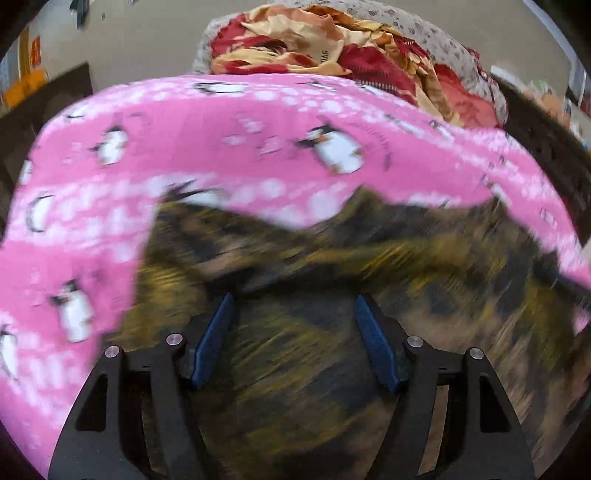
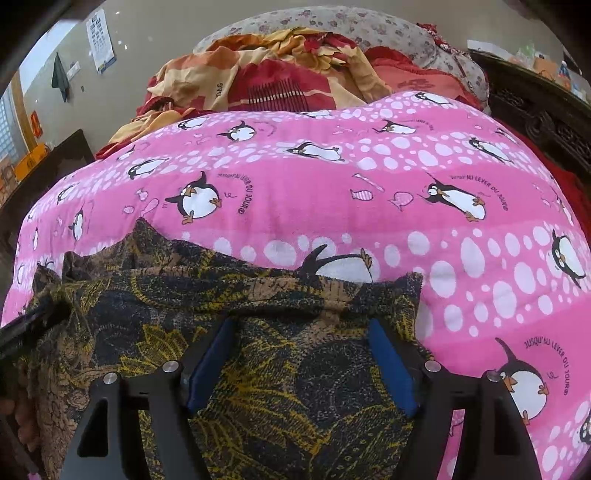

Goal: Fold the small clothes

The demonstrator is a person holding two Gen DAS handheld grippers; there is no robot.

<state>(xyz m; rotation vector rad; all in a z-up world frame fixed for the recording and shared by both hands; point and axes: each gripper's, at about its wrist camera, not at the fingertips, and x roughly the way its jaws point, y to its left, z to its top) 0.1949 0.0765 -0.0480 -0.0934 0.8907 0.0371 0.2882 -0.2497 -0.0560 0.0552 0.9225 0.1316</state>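
Note:
A small dark batik garment (image 2: 258, 362) with brown and yellow leaf patterns lies on a pink penguin-print bedsheet (image 2: 332, 192). My right gripper (image 2: 301, 325) is open, its blue-padded fingers (image 2: 210, 365) straddling the cloth just above it. In the left wrist view the same garment (image 1: 332, 295) is motion-blurred under my left gripper (image 1: 293, 299), which is open with its blue pads (image 1: 214, 339) wide apart. The pink sheet (image 1: 184, 147) curves around the garment's far and left sides. At the right view's far left edge a dark part of the other gripper (image 2: 26, 321) reaches onto the cloth.
A crumpled red and orange blanket (image 2: 258, 77) and a floral pillow (image 2: 351, 26) lie at the far end of the bed. A dark carved headboard (image 2: 546, 122) runs along the right. A dark cabinet (image 1: 44, 96) stands at the left by the wall.

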